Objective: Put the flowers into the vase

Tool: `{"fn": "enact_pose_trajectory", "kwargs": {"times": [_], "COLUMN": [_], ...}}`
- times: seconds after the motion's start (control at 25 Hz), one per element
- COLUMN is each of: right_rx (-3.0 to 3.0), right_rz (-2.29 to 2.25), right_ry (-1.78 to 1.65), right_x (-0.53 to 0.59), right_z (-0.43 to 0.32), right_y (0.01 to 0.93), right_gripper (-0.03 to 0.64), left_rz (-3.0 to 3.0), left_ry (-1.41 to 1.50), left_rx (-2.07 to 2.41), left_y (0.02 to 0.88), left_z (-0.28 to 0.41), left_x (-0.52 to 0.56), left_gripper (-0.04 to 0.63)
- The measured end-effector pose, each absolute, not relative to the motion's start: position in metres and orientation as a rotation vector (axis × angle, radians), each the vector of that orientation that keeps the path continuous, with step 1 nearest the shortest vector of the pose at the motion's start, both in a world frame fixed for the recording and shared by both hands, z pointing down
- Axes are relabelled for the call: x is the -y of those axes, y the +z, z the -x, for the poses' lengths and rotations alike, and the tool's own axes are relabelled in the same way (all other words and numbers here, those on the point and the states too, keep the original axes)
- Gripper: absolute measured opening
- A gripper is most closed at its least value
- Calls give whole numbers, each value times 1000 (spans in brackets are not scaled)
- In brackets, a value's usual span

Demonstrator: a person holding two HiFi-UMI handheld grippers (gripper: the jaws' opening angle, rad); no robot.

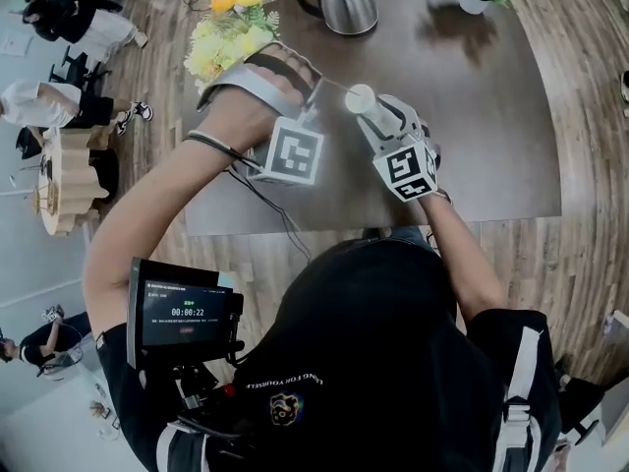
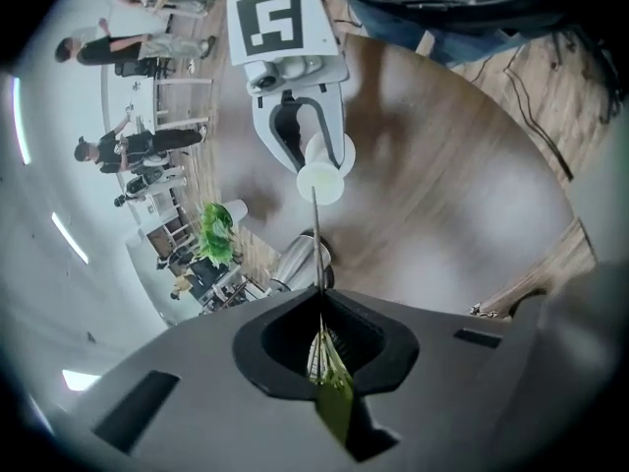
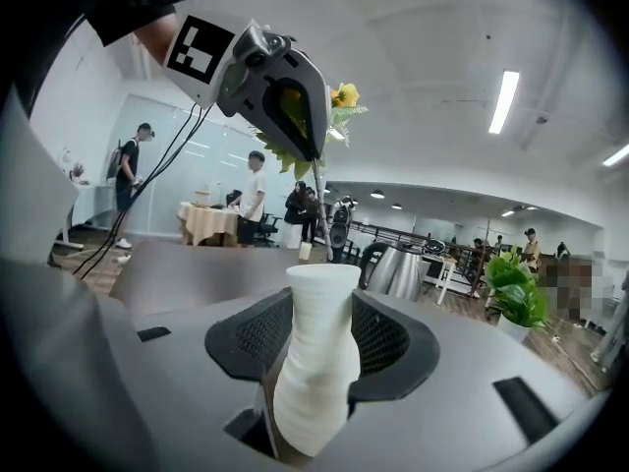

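Jaws of our left gripper were clamped on the flowers' stem, which reached the vase mouth at twelve o'clock. Our right gripper's jaws gripped the vase over the counter.

Matt ribbed vase — shiny metal kettle, wood tbl

You wear a black short-sleeved shirt; your grey left gripper and right gripper carry black-and-white marker cubes; black cables trail off.
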State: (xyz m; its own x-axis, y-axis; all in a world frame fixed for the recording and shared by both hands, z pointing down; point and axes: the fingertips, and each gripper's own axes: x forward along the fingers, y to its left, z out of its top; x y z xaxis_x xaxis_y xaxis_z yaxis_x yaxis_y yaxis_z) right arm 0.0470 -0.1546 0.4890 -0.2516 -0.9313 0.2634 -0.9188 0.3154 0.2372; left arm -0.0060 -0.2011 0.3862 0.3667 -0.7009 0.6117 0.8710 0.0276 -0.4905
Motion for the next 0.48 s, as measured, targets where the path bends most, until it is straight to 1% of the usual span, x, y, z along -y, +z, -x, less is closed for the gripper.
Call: {"fn": "enact_pose_trajectory", "kwargs": {"times": [0.48], "right_rx": [2189], "right_rz": [-1826], "right_ry": [2], "right_x": [133], "right_z": [-69], "right_y": [478], "right_gripper": [195], "left_rz": [793], "left_ry": [-1109], "left_rx": [322], "left_y": [393], "left_z": [-29], "left_x": [173], "left_gripper": [21]}}
